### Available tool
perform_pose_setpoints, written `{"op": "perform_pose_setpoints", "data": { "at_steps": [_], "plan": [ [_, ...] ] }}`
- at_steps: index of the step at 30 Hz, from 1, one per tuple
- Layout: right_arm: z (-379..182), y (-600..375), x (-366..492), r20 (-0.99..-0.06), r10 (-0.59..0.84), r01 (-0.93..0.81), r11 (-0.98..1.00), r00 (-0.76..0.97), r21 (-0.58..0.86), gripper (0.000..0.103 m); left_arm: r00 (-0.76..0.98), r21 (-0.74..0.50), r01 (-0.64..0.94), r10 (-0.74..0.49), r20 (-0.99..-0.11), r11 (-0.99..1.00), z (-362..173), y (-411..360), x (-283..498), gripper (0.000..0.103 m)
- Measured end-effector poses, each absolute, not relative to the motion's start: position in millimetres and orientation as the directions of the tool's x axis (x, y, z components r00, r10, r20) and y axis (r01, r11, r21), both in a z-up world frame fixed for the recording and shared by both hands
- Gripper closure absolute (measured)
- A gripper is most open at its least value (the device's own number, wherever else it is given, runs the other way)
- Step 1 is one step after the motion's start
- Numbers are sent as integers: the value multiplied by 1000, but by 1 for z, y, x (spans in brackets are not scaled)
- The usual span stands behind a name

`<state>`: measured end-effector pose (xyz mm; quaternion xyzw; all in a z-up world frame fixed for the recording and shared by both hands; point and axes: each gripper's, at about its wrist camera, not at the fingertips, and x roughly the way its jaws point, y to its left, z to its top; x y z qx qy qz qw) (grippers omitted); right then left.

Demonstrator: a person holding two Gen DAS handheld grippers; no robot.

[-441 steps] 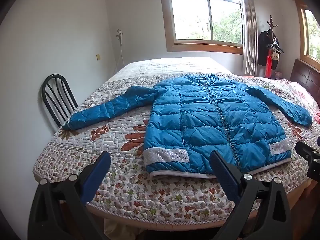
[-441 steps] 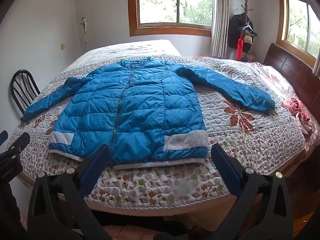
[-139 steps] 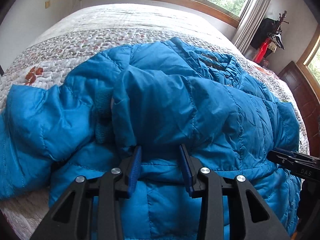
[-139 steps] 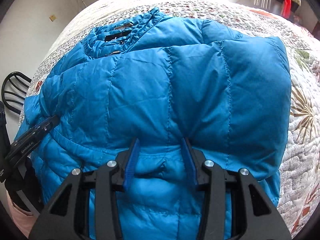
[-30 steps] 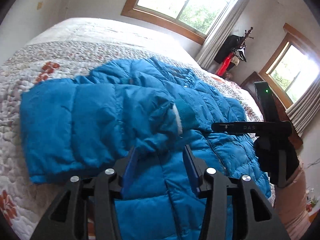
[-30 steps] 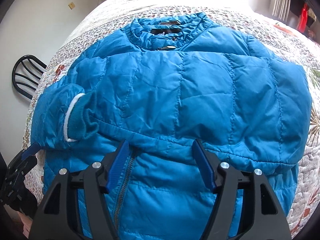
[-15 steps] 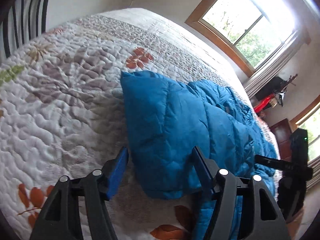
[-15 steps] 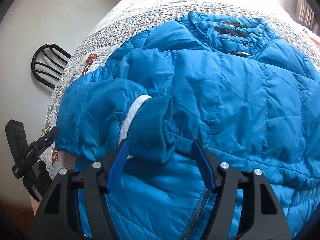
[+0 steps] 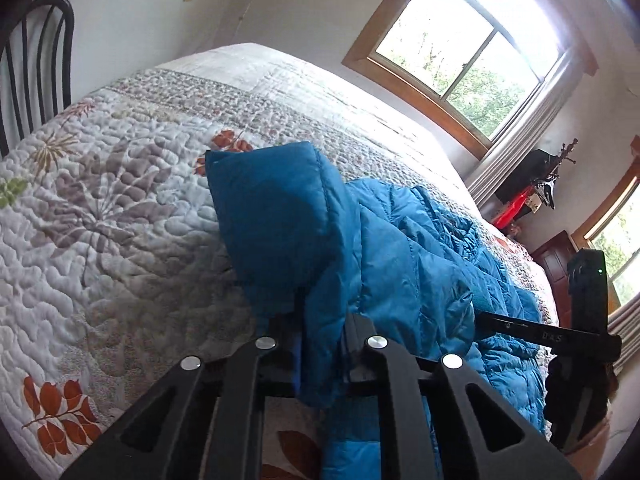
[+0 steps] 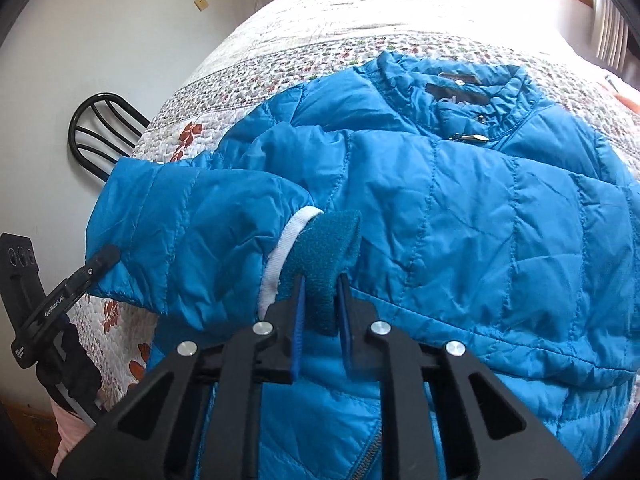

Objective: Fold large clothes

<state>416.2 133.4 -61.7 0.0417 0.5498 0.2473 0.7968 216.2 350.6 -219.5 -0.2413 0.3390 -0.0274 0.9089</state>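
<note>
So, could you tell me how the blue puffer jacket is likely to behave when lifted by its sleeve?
The jacket is probably floppy: its sleeve already bends over itself. It likely feels light, being puffy and quilted. The sheeny shell may slip, though the right gripper clamps the fleecy cuff.

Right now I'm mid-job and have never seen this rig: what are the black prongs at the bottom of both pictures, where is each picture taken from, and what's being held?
The black prongs are handheld grippers, one in each of a person's hands. Each carries a wide-angle camera looking forward along its two fingers, so you see the fingers at the bottom of its own picture.

The left camera's picture shows the left gripper shut on the folded outer edge of a blue jacket. The jacket lies on a bed with a flowered quilt.

The right camera's picture shows the right gripper shut on the dark teal knit cuff of the sleeve, which is folded across the jacket's front. The collar points away, towards the far end of the bed.

Each gripper also appears at the edge of the other's picture. A black chair stands beside the bed.
</note>
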Motion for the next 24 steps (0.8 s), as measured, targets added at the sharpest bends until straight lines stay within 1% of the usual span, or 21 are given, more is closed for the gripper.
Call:
{"op": "perform_pose_setpoints", "data": {
  "at_steps": [6,12,16,20,21,23,24],
  "plan": [
    [-44,90,413,-850,405,-313,900,337,304,89,799,-371,-48,-188,-572,927,-193,297,225,90],
    [-31,28,410,-848,343,-232,935,404,267,89,802,-317,36,-216,-557,948,-179,233,247,90],
    [-29,-13,412,-844,317,-174,948,432,267,89,781,-303,63,-236,-578,951,-182,197,268,90],
    [-33,-44,413,-844,295,-126,955,447,267,89,767,-278,66,-227,-600,958,-193,170,288,90],
    [-35,-50,415,-847,283,-113,959,449,261,89,757,-272,67,-226,-613,960,-197,163,295,89],
    [-43,-59,418,-857,253,-89,967,449,239,89,725,-257,71,-227,-651,964,-209,152,309,82],
    [-48,-62,419,-863,233,-77,972,448,222,89,708,-250,67,-222,-671,966,-215,148,314,73]
  ]
}}
